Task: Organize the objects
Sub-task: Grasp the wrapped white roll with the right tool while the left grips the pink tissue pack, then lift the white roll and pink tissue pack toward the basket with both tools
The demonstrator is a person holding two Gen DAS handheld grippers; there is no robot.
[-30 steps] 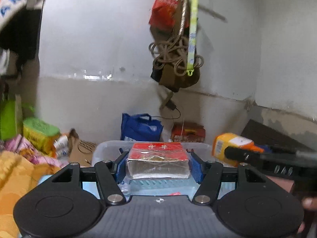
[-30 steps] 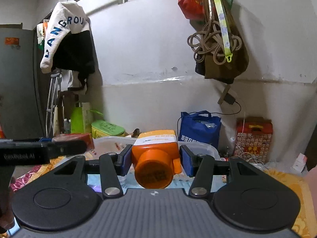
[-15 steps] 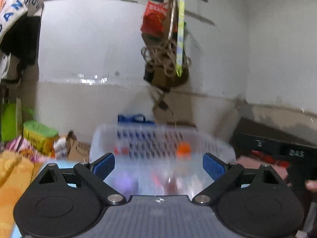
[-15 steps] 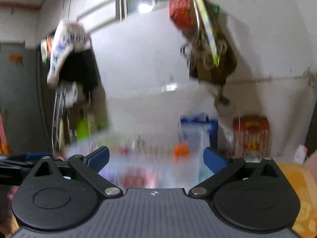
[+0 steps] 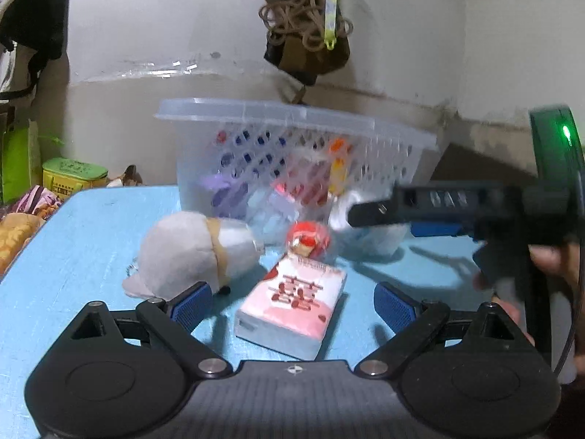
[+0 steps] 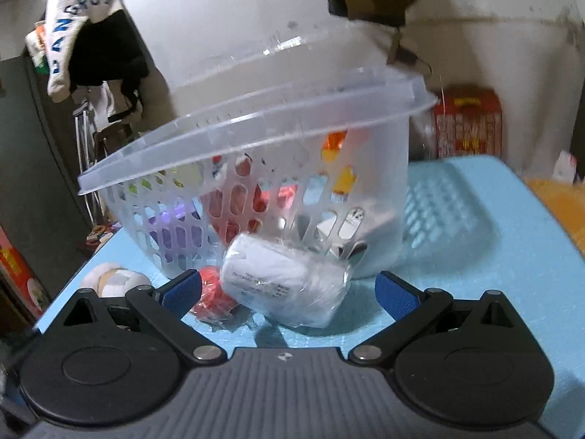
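A clear plastic basket (image 5: 292, 117) (image 6: 256, 128) holding several items stands on a light blue table (image 5: 91, 241). In front of it lie a pink and white packet (image 5: 292, 307), a grey plush toy (image 5: 186, 248), a red wrapped sweet (image 5: 309, 237) (image 6: 212, 292) and a white plastic-wrapped roll (image 6: 289, 281). My left gripper (image 5: 292, 303) is open and empty, its fingers either side of the packet. My right gripper (image 6: 289, 289) is open and empty, its fingers either side of the roll; it also shows at the right of the left wrist view (image 5: 457, 212).
Bags and rope (image 5: 307, 25) hang on the white wall behind. A green tin (image 5: 73, 175) sits off the table's left edge. A red box (image 6: 468, 124) stands behind the table at the right. Clothes (image 6: 80, 33) hang at the left.
One second ago the left gripper held a red box and the right held an orange bottle over the basket. Both have let go, opened wide and dropped low before the basket.
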